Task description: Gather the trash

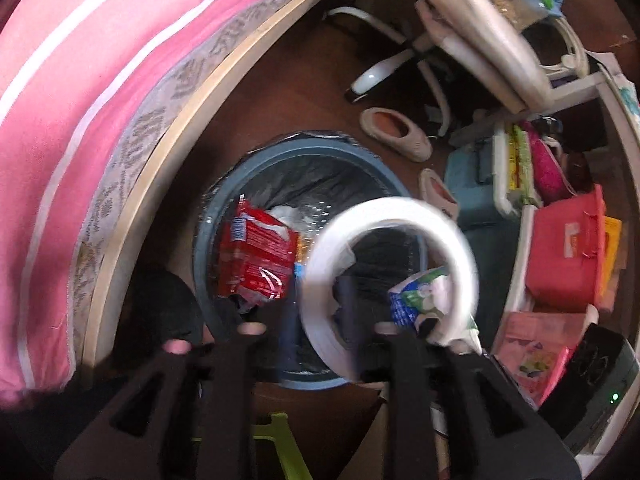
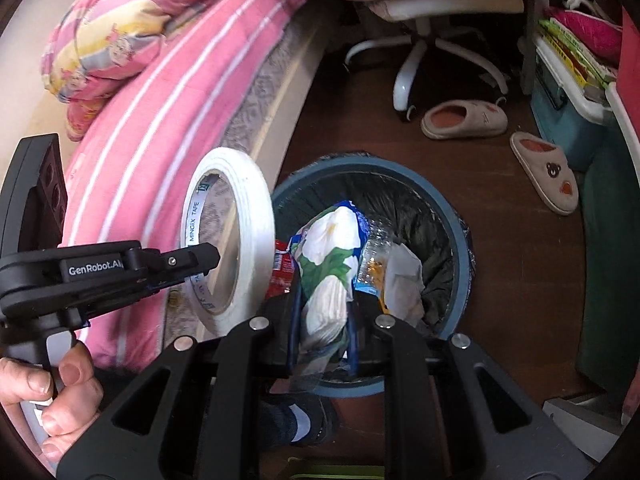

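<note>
Over the bin (image 2: 460, 256), left tongs (image 2: 200, 258) are standing spread inside a stiff, light tape roll (image 2: 256, 216), while right tongs (image 2: 320, 320) are pinching a soft, crumply wrapper (image 2: 328, 264) at its bunched middle.

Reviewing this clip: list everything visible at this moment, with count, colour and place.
bin: one, blue, black liner, on the floor by the bed
tape roll: one, white, at the left gripper's tip
flowered wrapper: one, white, green and blue, between the right gripper's fingers above the bin
red packet: one, in the bin
slippers: two, beige, on the floor
office chair: one, white, beyond the bin
bed cover: pink, white stripes, left
left gripper: black, open
right gripper: black, shut on the wrapper
</note>
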Demonstrator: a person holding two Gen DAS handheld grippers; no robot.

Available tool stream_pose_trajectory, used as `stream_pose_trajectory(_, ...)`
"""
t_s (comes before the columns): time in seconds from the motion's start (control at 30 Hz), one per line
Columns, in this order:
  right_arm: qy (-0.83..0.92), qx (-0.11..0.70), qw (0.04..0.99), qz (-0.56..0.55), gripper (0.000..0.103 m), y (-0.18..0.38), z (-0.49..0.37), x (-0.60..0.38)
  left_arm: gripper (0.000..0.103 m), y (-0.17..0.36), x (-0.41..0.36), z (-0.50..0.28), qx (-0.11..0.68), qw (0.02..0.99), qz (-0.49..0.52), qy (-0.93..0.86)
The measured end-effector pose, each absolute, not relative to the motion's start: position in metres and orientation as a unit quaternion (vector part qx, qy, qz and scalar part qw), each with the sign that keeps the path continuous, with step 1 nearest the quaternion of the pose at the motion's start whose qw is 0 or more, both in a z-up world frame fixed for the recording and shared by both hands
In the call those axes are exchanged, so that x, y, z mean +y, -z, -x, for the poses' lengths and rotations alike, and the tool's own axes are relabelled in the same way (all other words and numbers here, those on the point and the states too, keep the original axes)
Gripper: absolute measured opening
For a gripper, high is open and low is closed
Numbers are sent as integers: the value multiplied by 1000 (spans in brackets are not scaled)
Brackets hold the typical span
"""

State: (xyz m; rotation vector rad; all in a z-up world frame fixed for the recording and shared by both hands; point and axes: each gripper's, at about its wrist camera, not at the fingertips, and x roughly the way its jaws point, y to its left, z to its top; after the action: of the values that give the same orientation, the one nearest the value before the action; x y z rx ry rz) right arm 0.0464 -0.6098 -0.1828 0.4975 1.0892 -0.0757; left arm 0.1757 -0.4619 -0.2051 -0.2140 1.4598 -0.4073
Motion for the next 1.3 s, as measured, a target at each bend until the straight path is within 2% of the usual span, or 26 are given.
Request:
stream_pose_trajectory(0.03, 55, 511, 830, -216, 23, 182, -45, -611, 60, 206, -461, -177, 658, 726, 95, 175)
stream_pose_trajectory(0.07, 57, 510, 831, -215, 30, 180, -46, -610, 72, 205, -460, -178, 653, 733, 90, 167)
stream_pose_trajectory(0.1, 64, 506, 835, -207, 53, 178, -45, -609, 73, 203, -459, -179, 649, 738, 87, 163)
stream_pose_trajectory(0.13, 73, 501, 841, -192, 69, 173, -42, -608, 73, 201, -458, -179, 646, 740, 88, 166)
stream_pose_trajectory(0.23, 78, 496, 848, -170, 80, 165, -35, -606, 80, 193, -458, -177, 638, 746, 89, 169)
stream_pose_trajectory(0.4, 74, 474, 862, -161, 83, 147, -23, -612, 86, 165, -455, -170, 604, 775, 71, 172)
stream_pose_trajectory(0.8, 30, 389, 912, -130, 87, 59, 6, -570, 89, 77, -404, -132, 517, 836, 94, 160)
stream_pose_trajectory(1.03, -30, 321, 943, -87, 89, -4, 30, -512, 89, 11, -334, -91, 443, 877, 143, 122)
stream_pose_trajectory(1.3, -106, 286, 951, -54, 91, -47, 35, -446, 90, -36, -237, -46, 389, 906, 161, 41)
